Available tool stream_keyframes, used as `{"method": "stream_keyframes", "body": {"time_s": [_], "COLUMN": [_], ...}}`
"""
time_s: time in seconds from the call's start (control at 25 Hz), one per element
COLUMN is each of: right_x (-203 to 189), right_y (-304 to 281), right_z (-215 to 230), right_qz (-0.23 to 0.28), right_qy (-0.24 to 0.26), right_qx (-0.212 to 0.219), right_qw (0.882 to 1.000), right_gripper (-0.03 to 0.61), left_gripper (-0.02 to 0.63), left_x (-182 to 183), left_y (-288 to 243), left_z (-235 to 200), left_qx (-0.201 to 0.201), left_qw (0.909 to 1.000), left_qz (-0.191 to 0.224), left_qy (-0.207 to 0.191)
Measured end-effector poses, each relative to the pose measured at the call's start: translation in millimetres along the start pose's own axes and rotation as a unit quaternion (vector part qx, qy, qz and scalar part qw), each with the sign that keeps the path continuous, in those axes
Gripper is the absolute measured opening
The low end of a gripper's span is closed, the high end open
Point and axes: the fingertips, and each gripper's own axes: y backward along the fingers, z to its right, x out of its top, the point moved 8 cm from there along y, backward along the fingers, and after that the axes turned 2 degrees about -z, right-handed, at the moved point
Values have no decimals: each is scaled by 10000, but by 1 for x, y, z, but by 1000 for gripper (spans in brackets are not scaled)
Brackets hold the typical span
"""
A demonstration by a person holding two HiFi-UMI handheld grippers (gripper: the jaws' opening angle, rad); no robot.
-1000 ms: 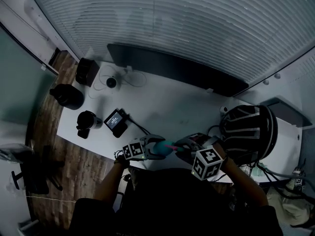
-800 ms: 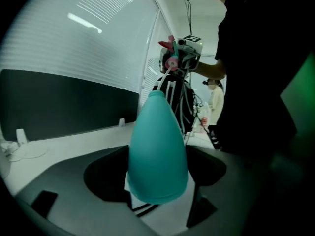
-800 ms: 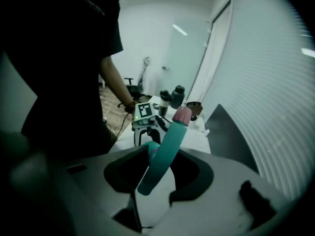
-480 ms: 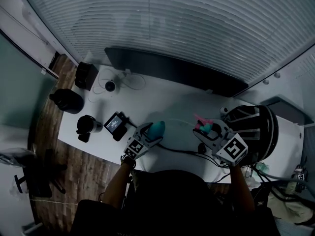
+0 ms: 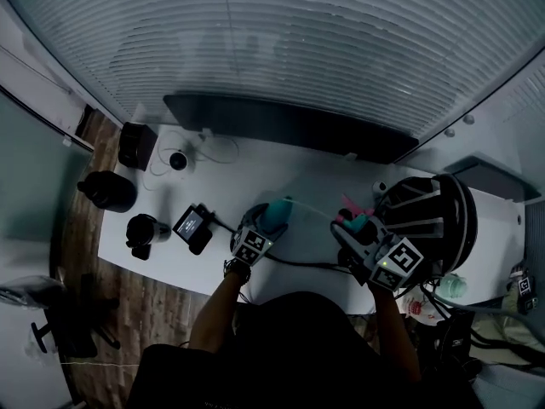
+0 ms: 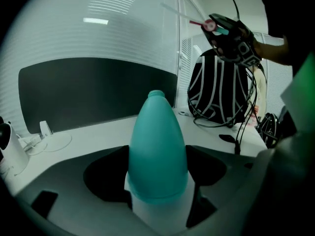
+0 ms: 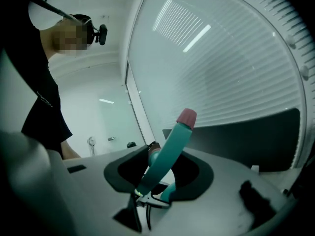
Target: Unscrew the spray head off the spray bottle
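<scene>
The spray bottle looks like smooth plastic with a soft satin sheen, teal above a white lower part. The spray head is smooth teal plastic, its tip a duller pink. The left gripper and the right gripper both have matt grey plastic shells. The desk has a smooth, matt white top. The floor left of the desk shows wood grain, and the backpack at the desk's right end looks like striped cloth.

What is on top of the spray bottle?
Nothing: the spray bottle ends in a bare neck. The spray head is in the right gripper. Its base is hidden by the left gripper.
</scene>
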Motion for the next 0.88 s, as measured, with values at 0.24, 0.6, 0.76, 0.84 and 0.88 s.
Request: {"method": "stream_keyframes", "body": {"time_s": [0.24, 0.6, 0.76, 0.84, 0.88], "right_x": [0, -7, -22, -31, -36], "right_y": [5, -3, -2, 0, 0], "right_z": [6, 14, 18, 19, 19], "right_qz": [59, 269, 328, 357, 354], "right_qy": [-80, -567, -1034, -1205, -1250], "right_qx": [-36, 41, 97, 128, 145], "right_qw": [9999, 9980, 9940, 9920, 9914], "right_gripper": [140, 140, 140, 140, 140], "left_gripper": [359, 359, 360, 360, 360], "left_x": [-8, -22, -11, -10, -11], "left_y": [9, 10, 31, 41, 47], "left_z": [1, -1, 2, 4, 5], "left_qx": [-135, -114, 28, 108, 126], "left_qw": [9994, 9992, 9999, 9999, 9999], "left_qz": [-270, -333, -85, 6, 65], "left_qy": [-148, -197, -132, -114, -58]}}
